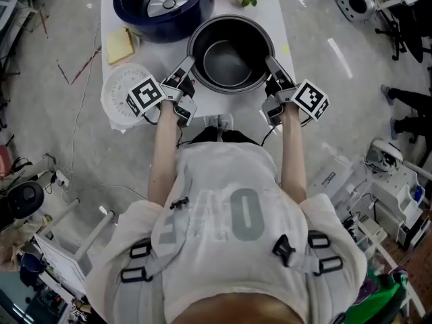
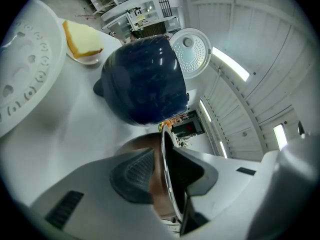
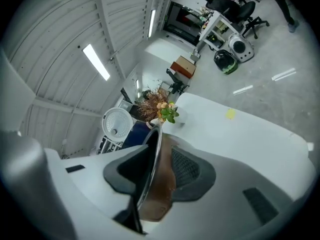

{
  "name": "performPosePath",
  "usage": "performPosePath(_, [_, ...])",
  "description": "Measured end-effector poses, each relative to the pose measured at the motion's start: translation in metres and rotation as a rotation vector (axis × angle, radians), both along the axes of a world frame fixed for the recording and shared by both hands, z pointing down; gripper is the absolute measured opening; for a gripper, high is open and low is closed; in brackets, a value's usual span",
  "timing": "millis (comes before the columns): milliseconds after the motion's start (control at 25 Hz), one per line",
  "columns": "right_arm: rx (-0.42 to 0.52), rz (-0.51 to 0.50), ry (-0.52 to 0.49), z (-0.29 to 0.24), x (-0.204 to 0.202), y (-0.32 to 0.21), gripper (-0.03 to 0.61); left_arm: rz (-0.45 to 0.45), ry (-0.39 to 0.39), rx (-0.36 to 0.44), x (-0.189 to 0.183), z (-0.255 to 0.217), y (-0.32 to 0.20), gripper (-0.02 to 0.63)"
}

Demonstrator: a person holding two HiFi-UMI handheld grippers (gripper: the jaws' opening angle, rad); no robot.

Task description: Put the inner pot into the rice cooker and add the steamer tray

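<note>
Two grippers, head view: I have the left gripper (image 1: 191, 63) and right gripper (image 1: 271, 62) each clamped on the rim of the inner pot (image 1: 231, 54) between them, at the white table (image 1: 282, 12). Left gripper view: rice cooker (image 2: 142, 79) ahead, steamer tray (image 2: 22, 74) leftward. Right gripper view alone shows flowers (image 3: 162, 109) ahead, grey floor (image 3: 270, 59) rightward.

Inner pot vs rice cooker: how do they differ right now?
Inner pot is grey metal; rice cooker is glossy dark blue. The pot is clamped at its rim by the left gripper and right gripper; the cooker stands untouched beyond it. Both are round, open-topped, on the white table.
</note>
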State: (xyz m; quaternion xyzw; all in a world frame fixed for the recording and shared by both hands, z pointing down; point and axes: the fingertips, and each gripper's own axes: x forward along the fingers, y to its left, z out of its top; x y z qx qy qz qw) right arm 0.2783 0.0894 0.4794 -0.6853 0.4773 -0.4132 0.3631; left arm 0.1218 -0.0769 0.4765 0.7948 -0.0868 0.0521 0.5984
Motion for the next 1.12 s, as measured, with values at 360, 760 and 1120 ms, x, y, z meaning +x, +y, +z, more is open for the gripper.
performPosePath(360, [-0.015, 0.012, 0.003, 0.005, 0.0, 0.002, 0.103, 0.015, -0.011, 0.004, -0.001, 0.004, 0.004, 0.08])
performPosePath(760, [-0.074, -0.013, 0.082, 0.0, -0.001, 0.003, 0.086, 0.012, -0.022, 0.042, 0.0, -0.002, 0.005, 0.046])
performPosePath(1120, [-0.121, -0.007, 0.153, -0.008, 0.004, 0.009, 0.048, 0.027, -0.019, 0.077, 0.005, -0.014, 0.012, 0.041])
